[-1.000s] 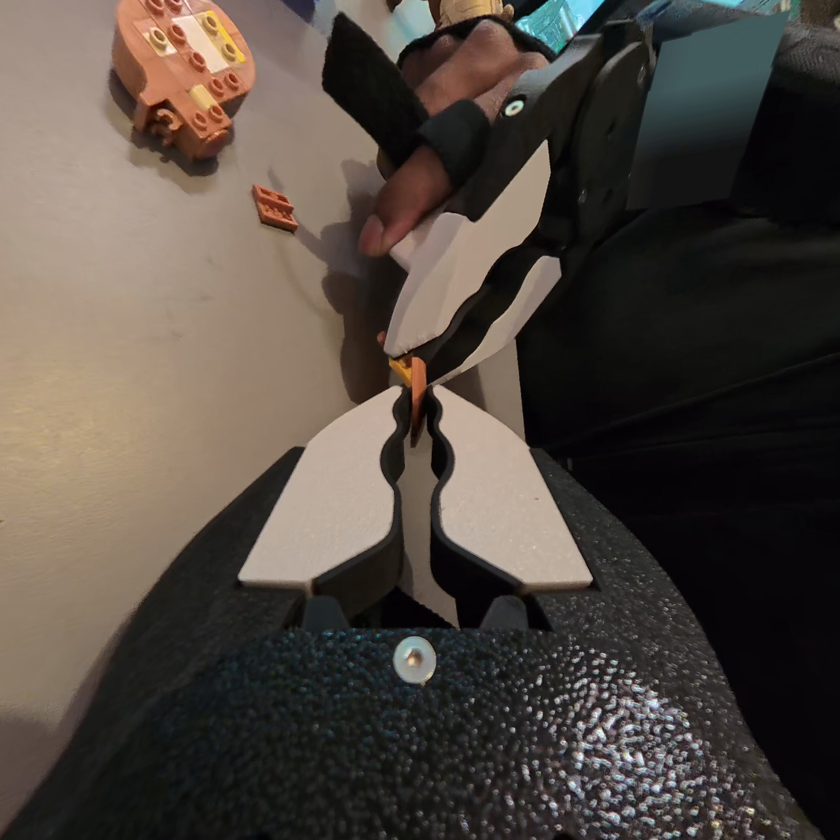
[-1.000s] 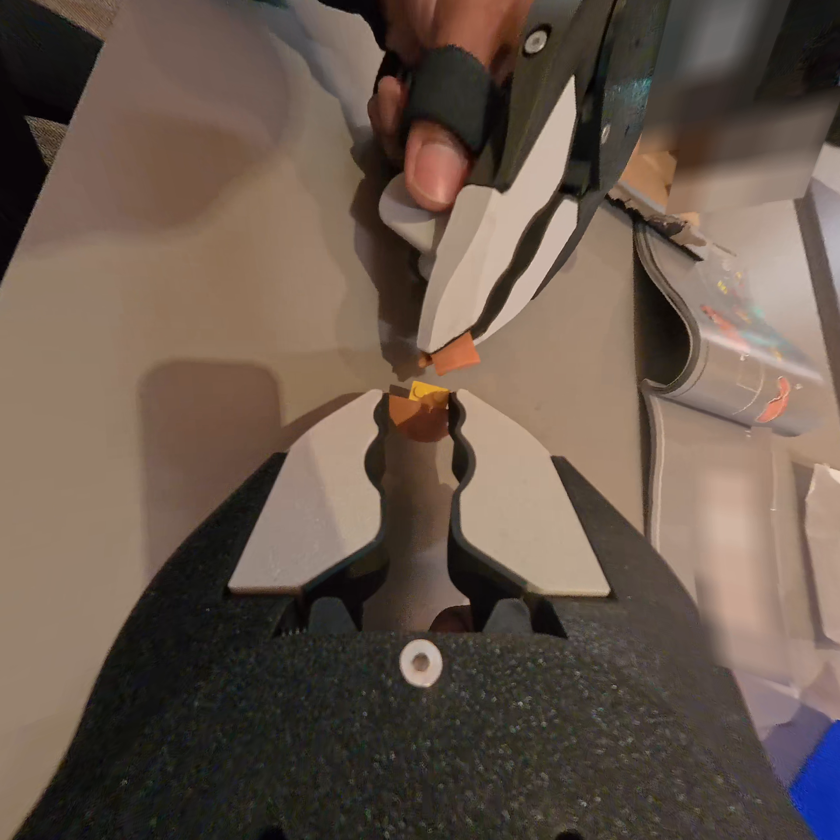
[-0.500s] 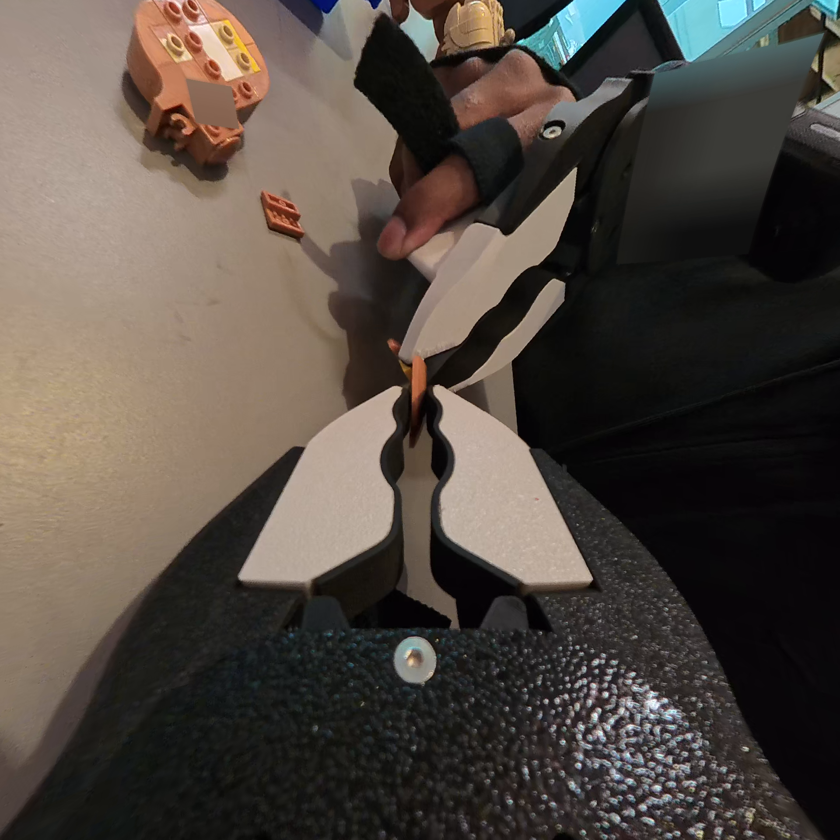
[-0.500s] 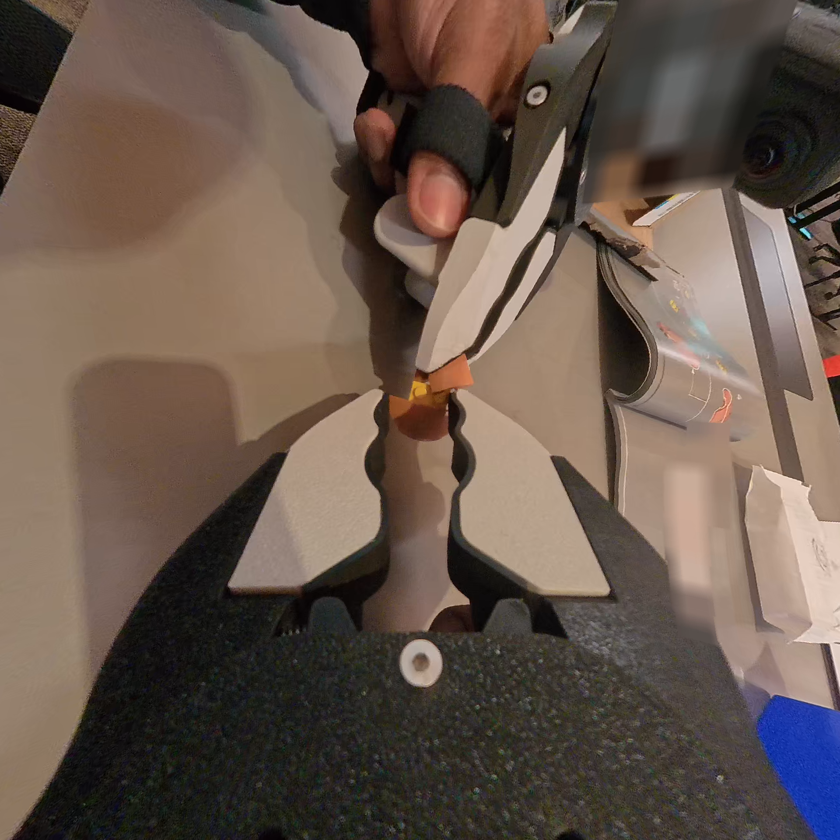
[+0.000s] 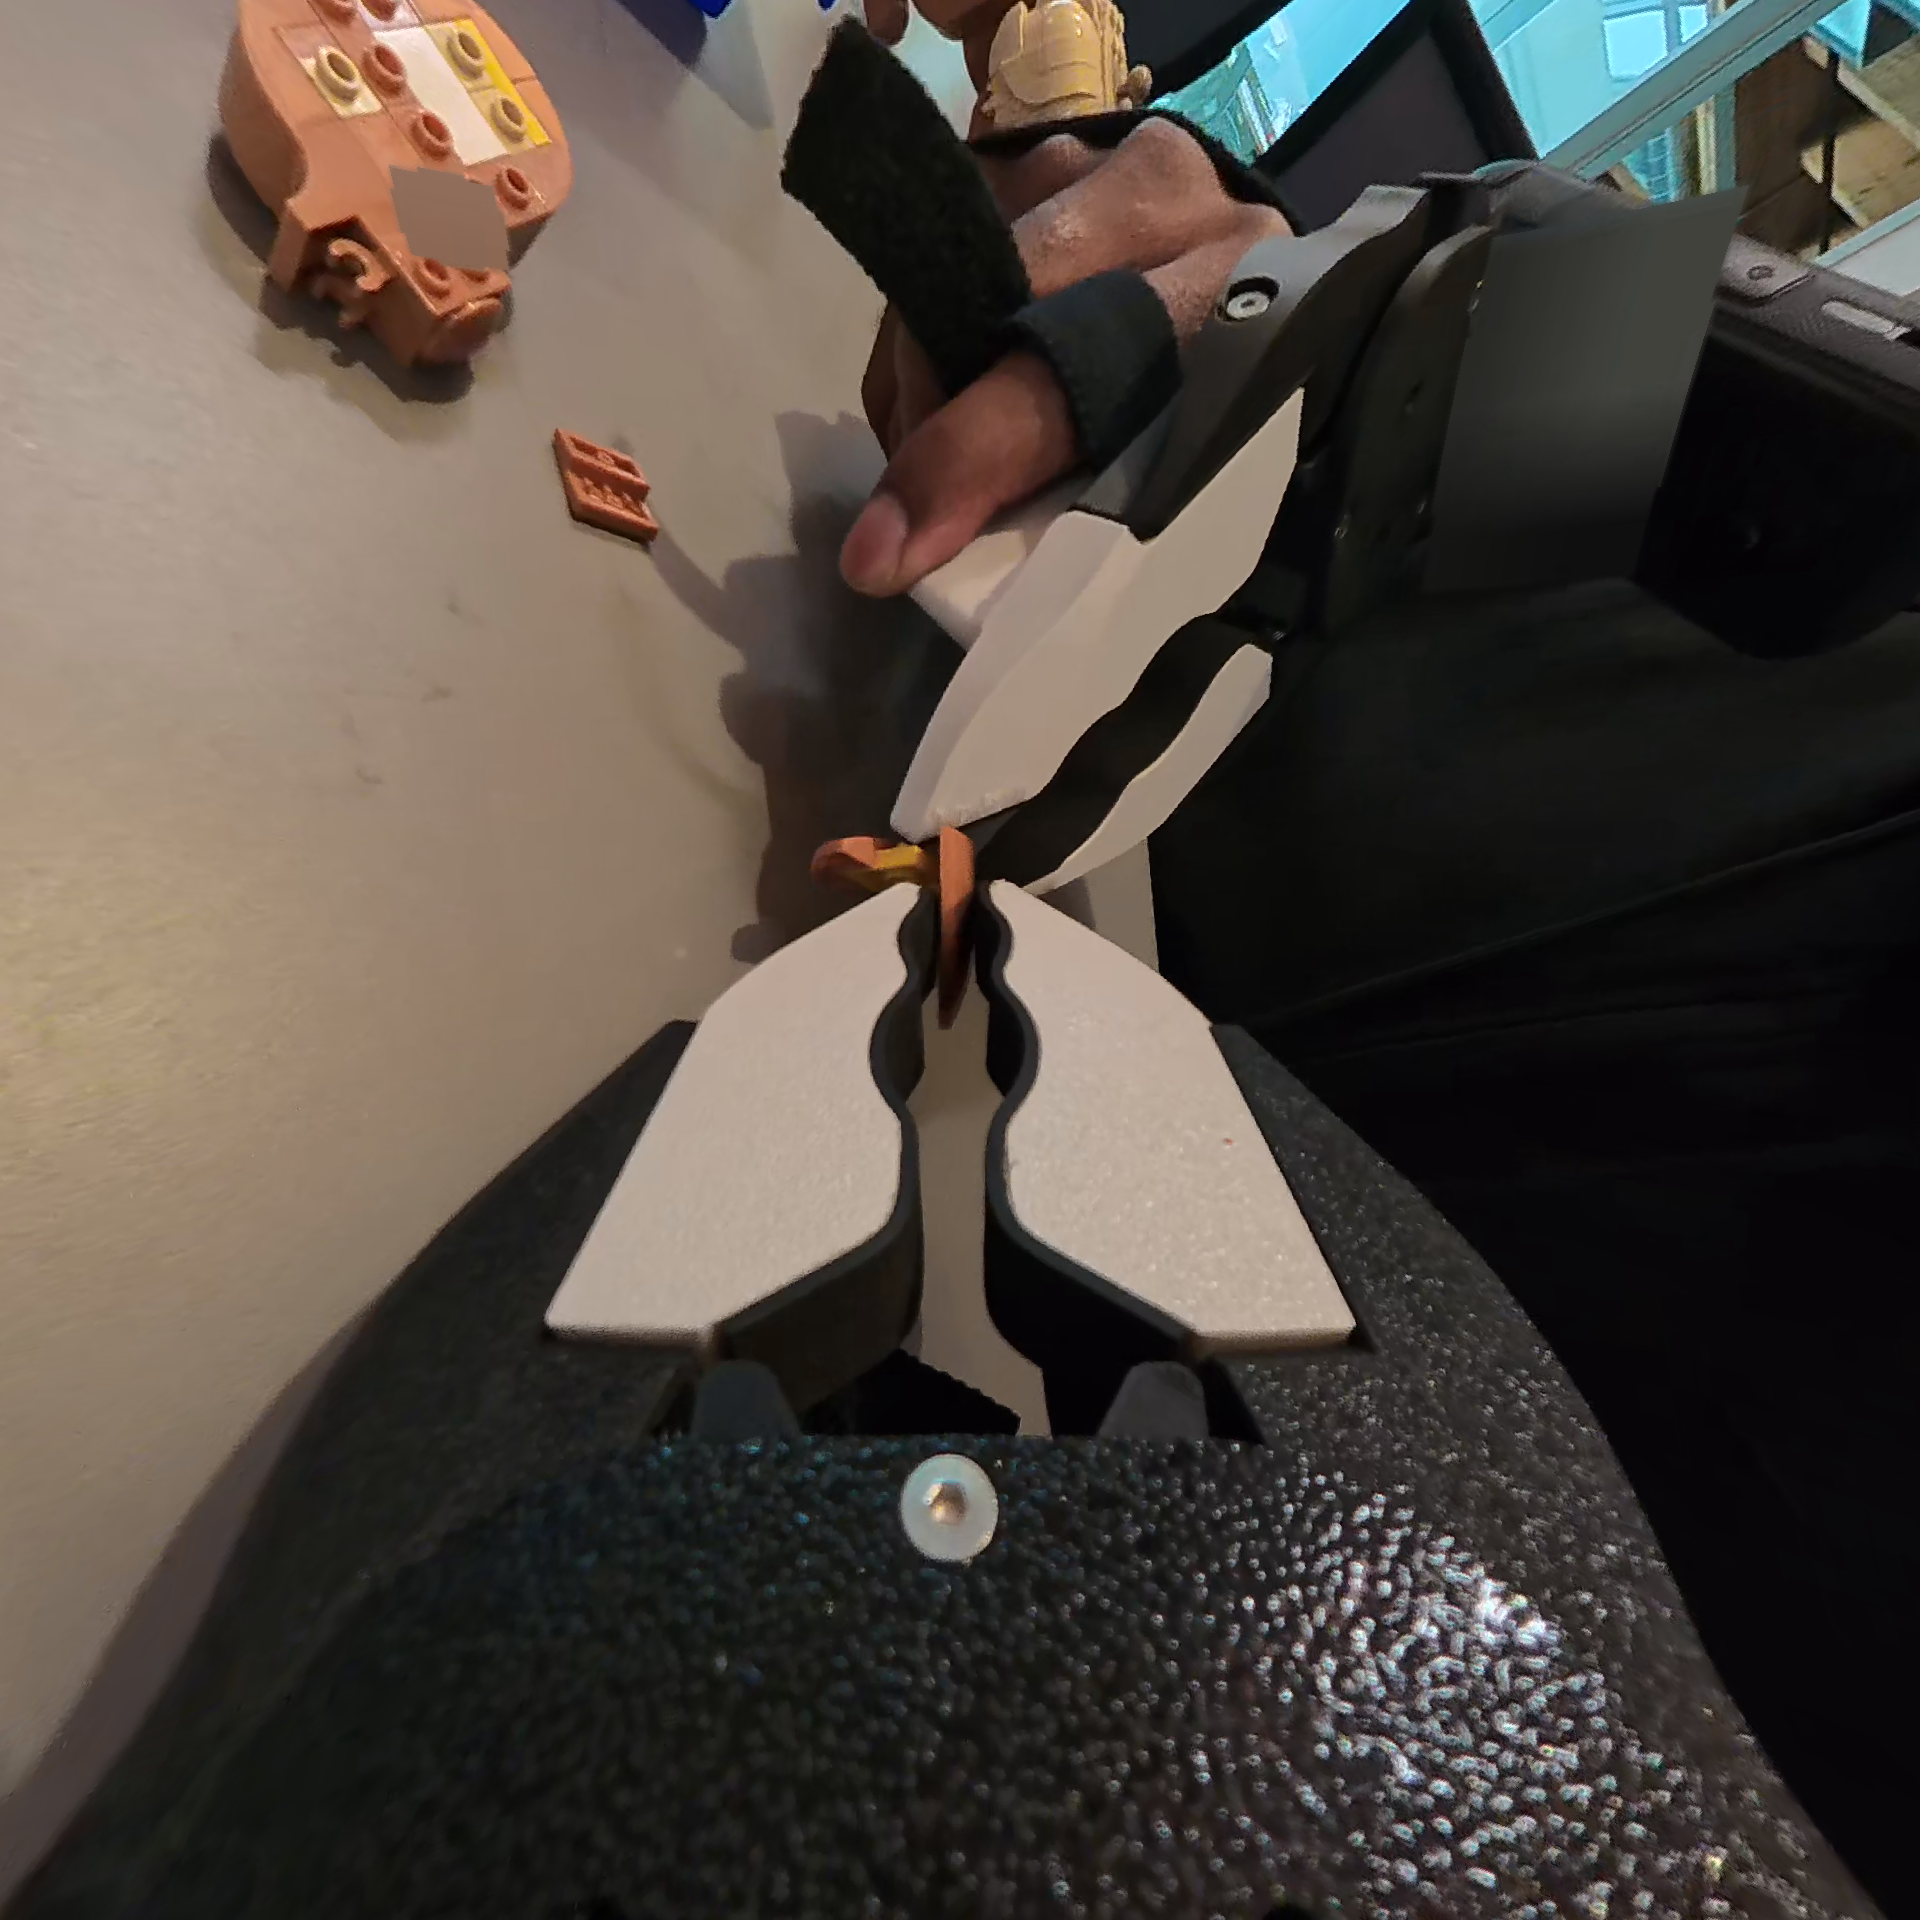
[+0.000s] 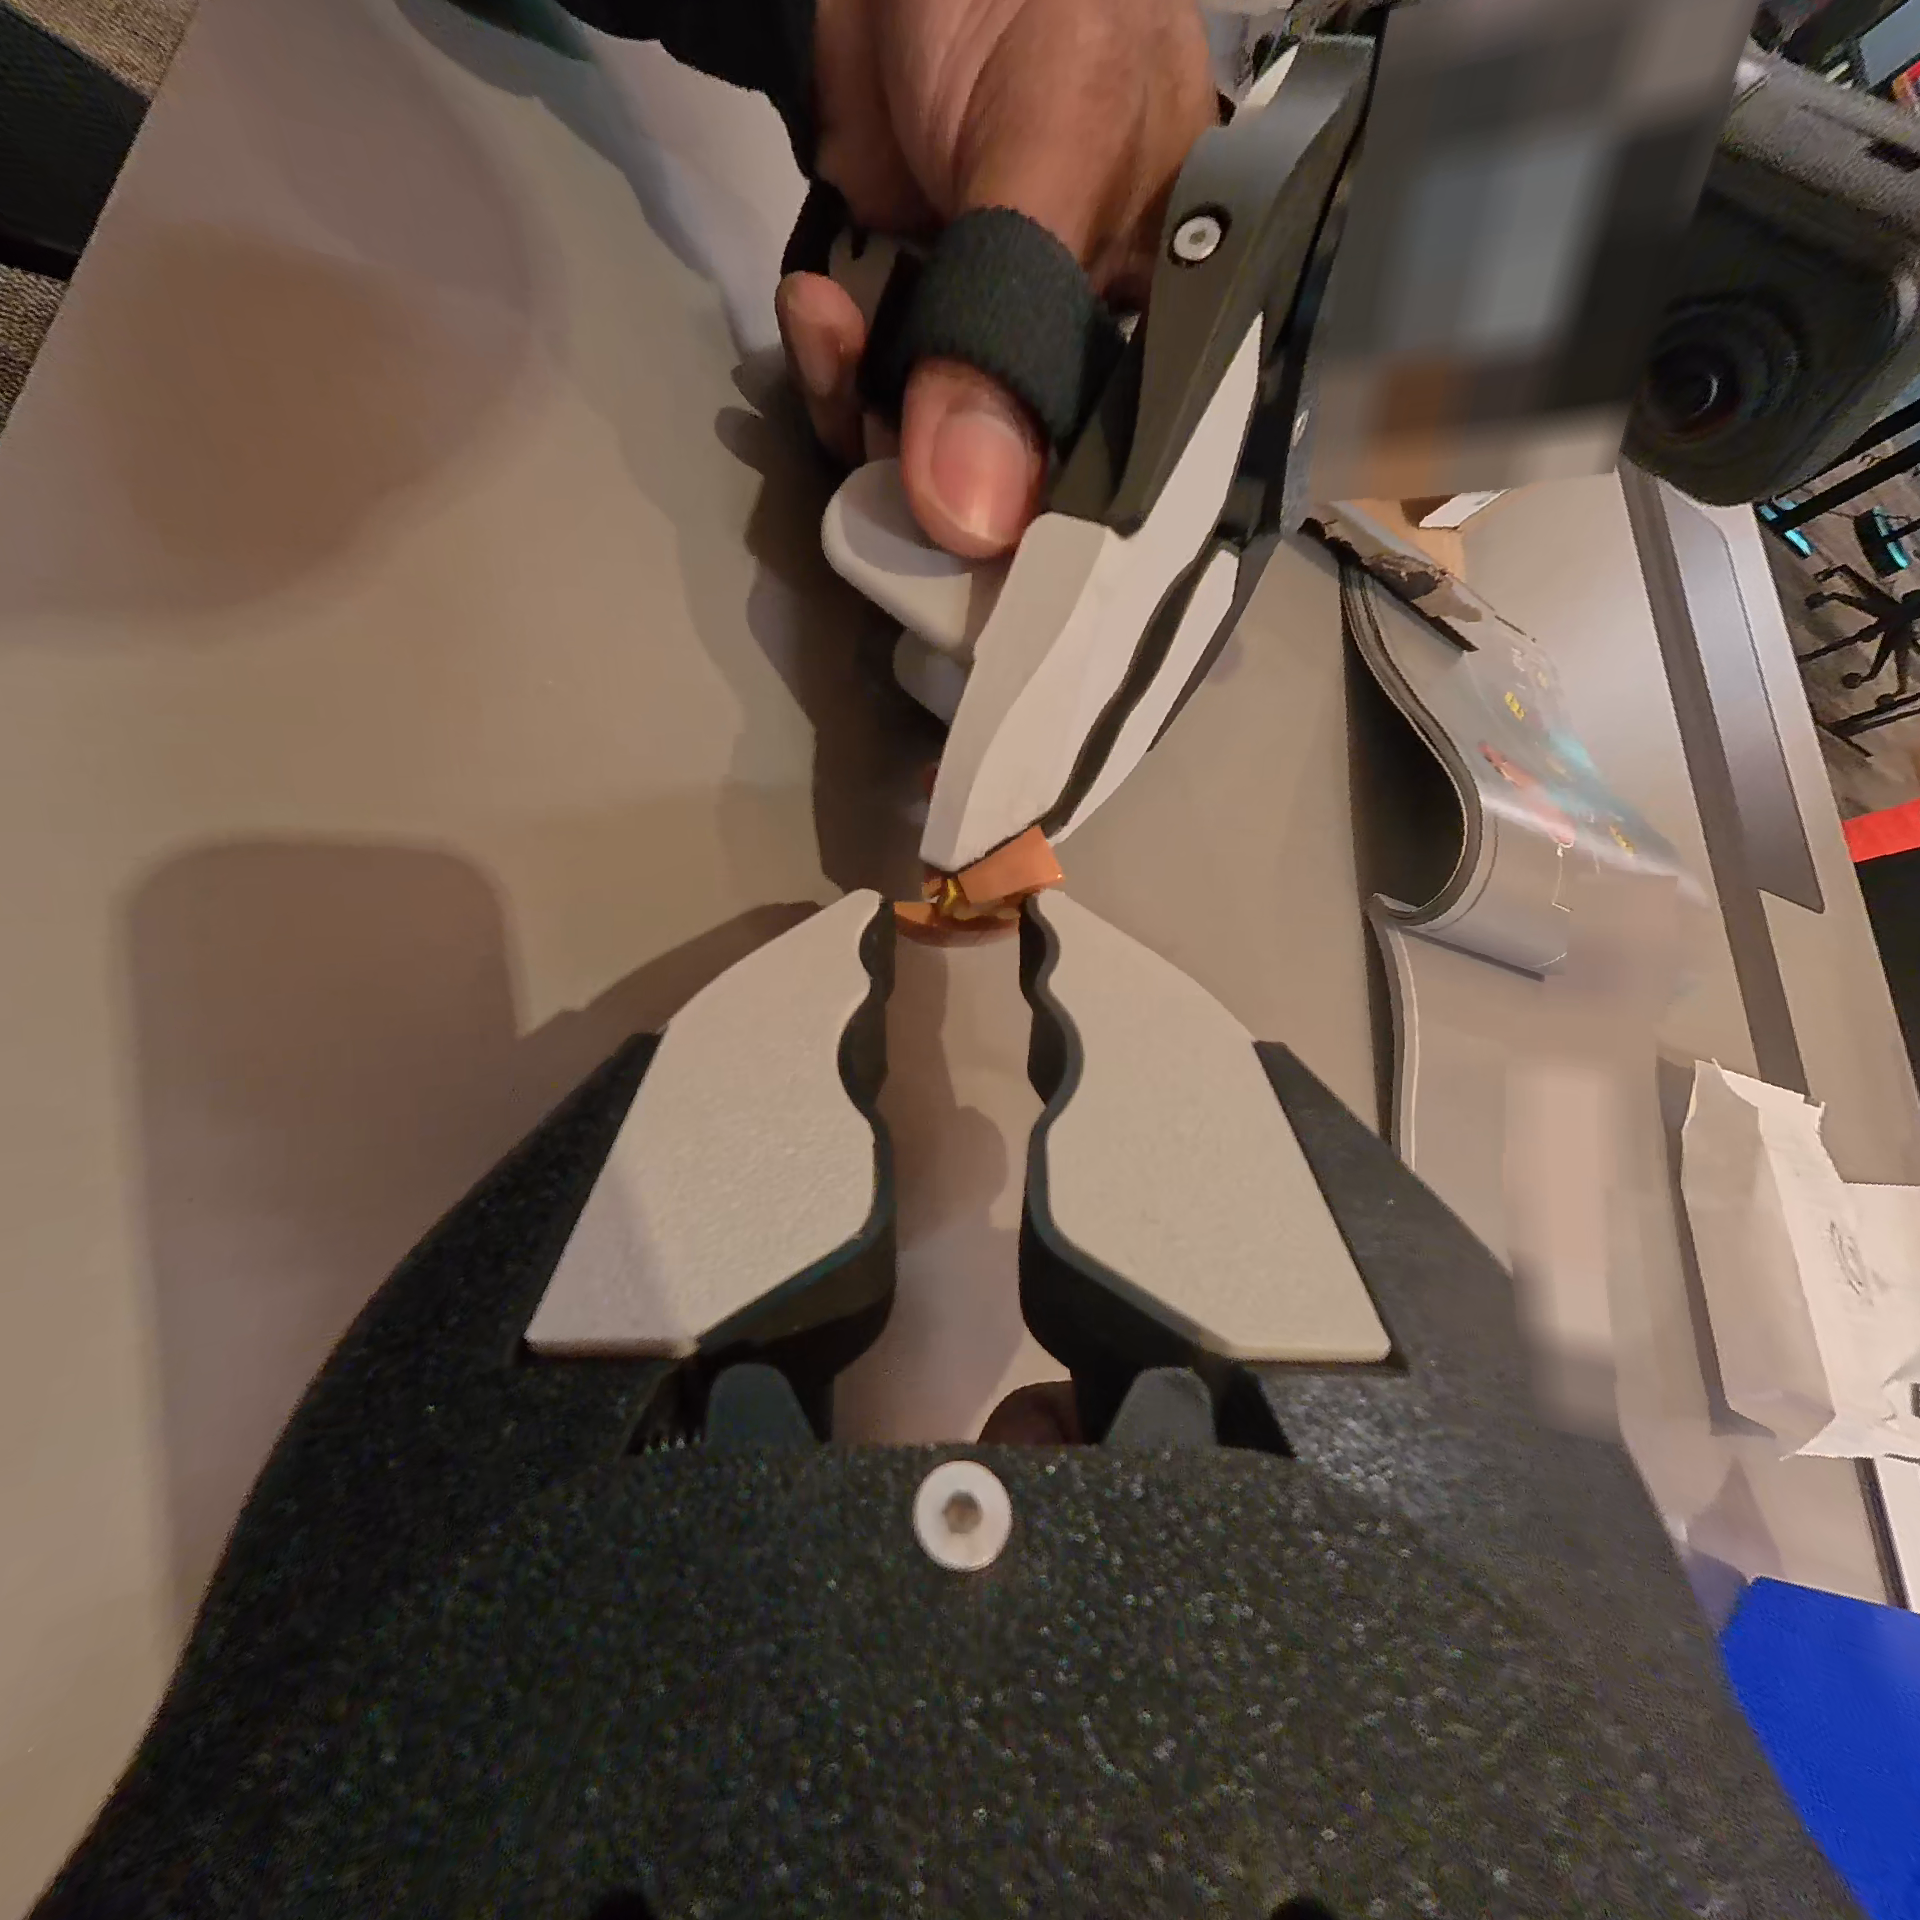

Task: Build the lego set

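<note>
The left tool (image 5: pixel 954 904) has its fingers pressed onto a thin orange-brown plate (image 5: pixel 956 914), which stands on edge between the tips. In the right wrist view the right tool (image 6: pixel 958 914) pinches a small orange and yellow piece (image 6: pixel 951 920) at its very tips, with the rest of the gap between its fingers bare. The two pieces touch where the tools meet nose to nose above the bench (image 5: pixel 312 779), and the plate shows there as an orange-brown flap (image 6: pixel 1013 883) held by the other tool coming down from above. Each tool is held by a hand (image 5: pixel 997 416) with a black fabric band around one finger.

The bench is a smooth, matt grey-beige surface, lit warmly on one side, with soft shadows of the tools and hands across it. In the left wrist view a partly built brown model (image 5: pixel 395 177) with studs and white and yellow tiles on top lies far up the bench, and a small loose brown plate (image 5: pixel 606 499) rests on the bench between that model and the tools, well apart from both. A tan figure (image 5: pixel 1055 52) stands at the far edge beside teal-lit screens.

In the right wrist view a curled booklet (image 6: pixel 1496 810) lies on the bench off to the side, a torn white paper bag (image 6: pixel 1808 1288) lies nearer the camera, and a blue object (image 6: pixel 1829 1714) sits at the lower corner. Beyond the bench edge the room is dim, with the base of a chair on the floor.
</note>
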